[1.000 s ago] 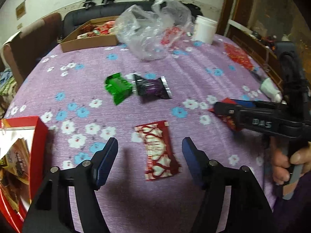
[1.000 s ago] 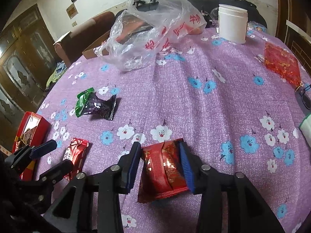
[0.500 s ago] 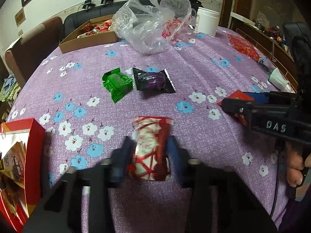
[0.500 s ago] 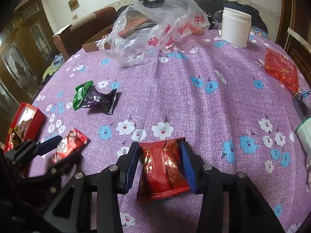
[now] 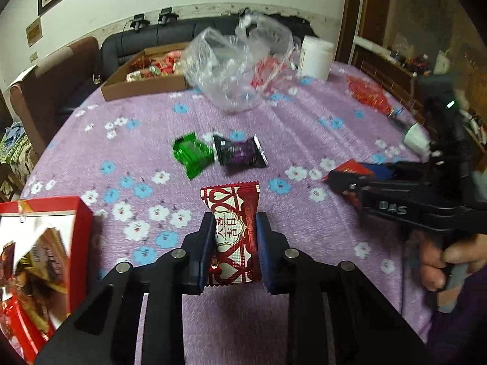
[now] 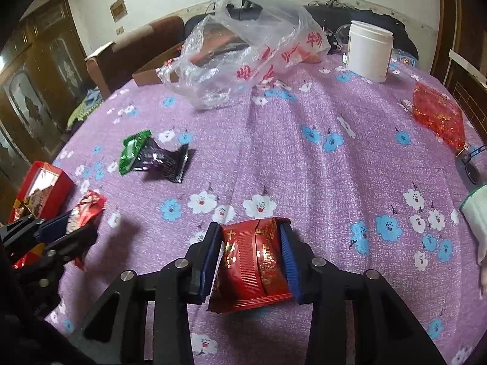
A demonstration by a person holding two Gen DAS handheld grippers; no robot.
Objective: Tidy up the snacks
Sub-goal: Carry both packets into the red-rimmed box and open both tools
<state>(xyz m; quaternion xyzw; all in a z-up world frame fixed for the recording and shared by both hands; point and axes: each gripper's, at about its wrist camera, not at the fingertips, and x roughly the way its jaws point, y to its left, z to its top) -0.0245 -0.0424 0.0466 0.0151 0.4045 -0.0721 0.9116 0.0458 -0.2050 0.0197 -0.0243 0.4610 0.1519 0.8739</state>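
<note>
My left gripper (image 5: 234,217) has its jaws closing, and the pads press a red-and-white heart-patterned snack (image 5: 232,243) held upright just above the purple flowered tablecloth (image 5: 304,127). The right wrist view shows that snack (image 6: 88,205) at the far left, in the left gripper (image 6: 70,228). The jaws of my right gripper (image 6: 250,228) are closing too, with the pads on a dark red snack packet (image 6: 252,267) low over the cloth. A green snack (image 5: 191,153) and a dark purple snack (image 5: 239,153) lie side by side mid-table.
An open red box (image 5: 45,243) stands at the near left edge. At the back are a cardboard box of sweets (image 5: 143,88), a crumpled clear plastic bag (image 5: 234,70) and a white jar (image 5: 315,57). A red mesh bag (image 6: 438,112) lies far right.
The left gripper's jaws came together on the red-and-white snack and raised it off the cloth. The right gripper kept its place and tightened slightly on the dark red packet.
</note>
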